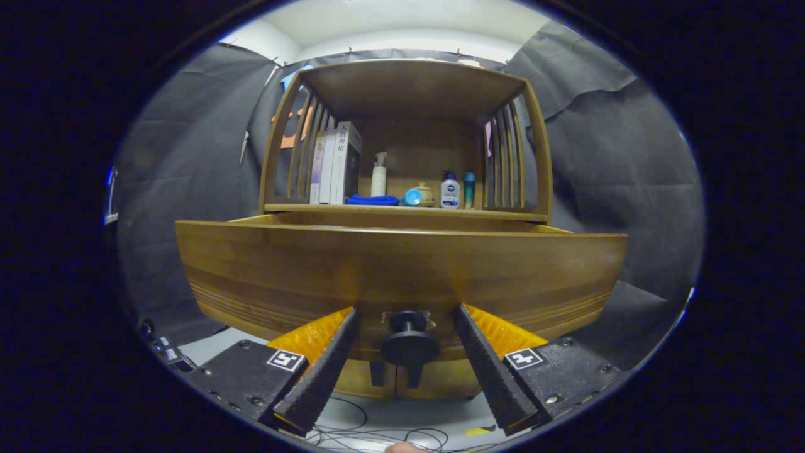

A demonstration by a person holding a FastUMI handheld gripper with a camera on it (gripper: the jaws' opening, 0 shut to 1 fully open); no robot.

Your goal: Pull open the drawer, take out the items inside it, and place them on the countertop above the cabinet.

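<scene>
Tool (407, 343) fingers apart, flanking the black knob (409, 340) without touching. Drawer (402, 270) pulled out beneath the table (402, 209). Stiff wood, likely heavy; knob is the only grip, small, probably slick.

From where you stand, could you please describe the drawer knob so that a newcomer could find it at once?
Start at the wooden cabinet and drop to its wide drawer front, which stands pulled out below the shelf. Low at the front's middle sits the knob, between the open gripper's two fingers, which don't touch it. It is the only round black piece on that brown wood.
</scene>
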